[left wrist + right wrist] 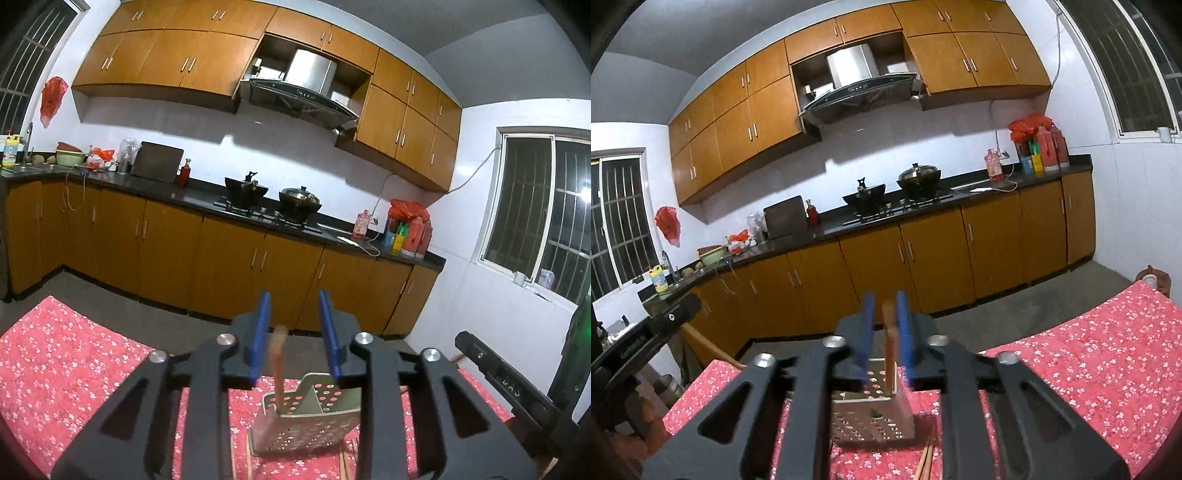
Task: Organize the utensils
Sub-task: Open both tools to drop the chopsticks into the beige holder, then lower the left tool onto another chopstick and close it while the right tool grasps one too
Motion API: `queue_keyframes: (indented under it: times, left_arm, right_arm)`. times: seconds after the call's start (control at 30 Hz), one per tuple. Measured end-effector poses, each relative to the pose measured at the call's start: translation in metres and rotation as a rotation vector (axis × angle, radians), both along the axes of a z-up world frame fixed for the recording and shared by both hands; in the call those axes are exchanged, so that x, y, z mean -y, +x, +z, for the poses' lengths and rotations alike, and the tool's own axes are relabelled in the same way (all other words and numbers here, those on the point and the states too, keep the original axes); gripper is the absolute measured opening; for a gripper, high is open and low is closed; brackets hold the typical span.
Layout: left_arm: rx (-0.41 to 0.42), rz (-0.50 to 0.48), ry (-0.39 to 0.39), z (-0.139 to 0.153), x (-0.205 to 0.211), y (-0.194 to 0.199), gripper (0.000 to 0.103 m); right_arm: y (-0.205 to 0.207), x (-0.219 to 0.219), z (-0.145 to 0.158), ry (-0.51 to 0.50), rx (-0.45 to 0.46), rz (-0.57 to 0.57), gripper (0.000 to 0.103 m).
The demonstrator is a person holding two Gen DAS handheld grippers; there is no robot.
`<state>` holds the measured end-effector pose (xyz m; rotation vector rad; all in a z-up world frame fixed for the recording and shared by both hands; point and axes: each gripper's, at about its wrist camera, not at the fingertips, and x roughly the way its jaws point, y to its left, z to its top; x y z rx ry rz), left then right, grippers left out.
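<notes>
A perforated metal utensil holder stands on the red floral tablecloth. A brown chopstick stands upright in the holder, between the blue fingers of my left gripper, whose jaws are apart and clear of it. In the right wrist view a brown chopstick stands in the holder between the narrowly spaced blue fingers of my right gripper; a gap shows on each side. More chopsticks lie on the cloth by the holder.
The other gripper's black body shows at the right edge of the left view and the left edge of the right view. Behind the table run a floor strip, brown cabinets, a black counter with pots and bottles.
</notes>
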<state>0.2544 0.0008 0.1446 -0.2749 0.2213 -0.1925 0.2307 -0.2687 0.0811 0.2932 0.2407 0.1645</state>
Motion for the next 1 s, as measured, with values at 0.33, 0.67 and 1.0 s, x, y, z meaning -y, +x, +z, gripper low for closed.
queue_keyframes:
  times: [0.33,0.67,1.0]
  left_arm:
    - [0.007,0.05,-0.036,0.002,-0.041,-0.041,0.041]
    - [-0.341,0.128,0.115,-0.096,-0.072,-0.043,0.047]
    - [-0.547,0.091,0.247,-0.183,-0.056,-0.049,0.048]
  right_arm:
    - [-0.039,0.034,-0.004,0.004,-0.024,-0.069,0.044]
    - [-0.022,0.041,-0.14,-0.032,-0.528,-0.06,0.041]
    - [-0.027,0.002,-0.184,-0.049,-0.627,0.079,0.021]
